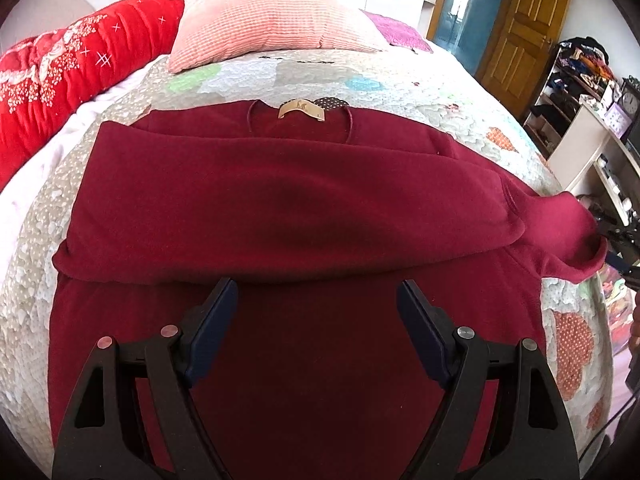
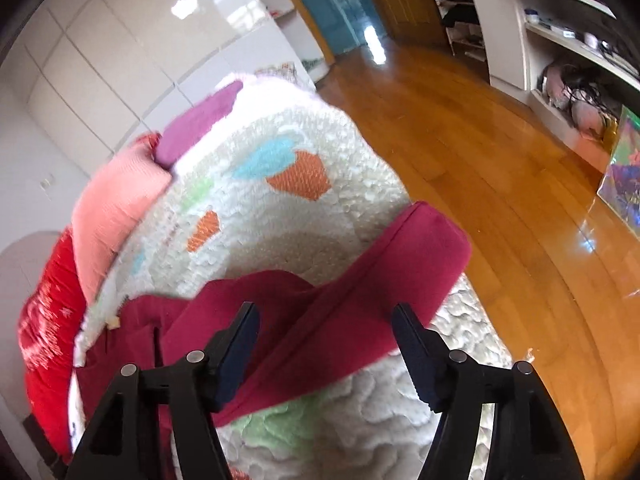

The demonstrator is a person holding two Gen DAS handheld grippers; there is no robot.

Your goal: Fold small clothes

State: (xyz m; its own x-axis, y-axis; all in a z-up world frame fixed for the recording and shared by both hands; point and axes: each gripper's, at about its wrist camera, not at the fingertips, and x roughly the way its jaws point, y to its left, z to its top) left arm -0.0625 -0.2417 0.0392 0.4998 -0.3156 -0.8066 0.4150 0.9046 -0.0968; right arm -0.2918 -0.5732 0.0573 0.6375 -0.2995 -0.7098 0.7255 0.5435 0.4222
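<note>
A dark red sweater lies on the quilted bedspread, collar and tan label at the far side. One sleeve is folded across the chest; the other sleeve sticks out to the right. My left gripper is open and empty, hovering above the sweater's lower body. In the right wrist view, my right gripper is open just above that outstretched sleeve, which reaches toward the bed's edge. The right gripper also shows at the left wrist view's right edge.
A pink pillow and a red quilt lie at the head of the bed. The wooden floor drops off right of the bed edge. White shelves and a wooden door stand beyond.
</note>
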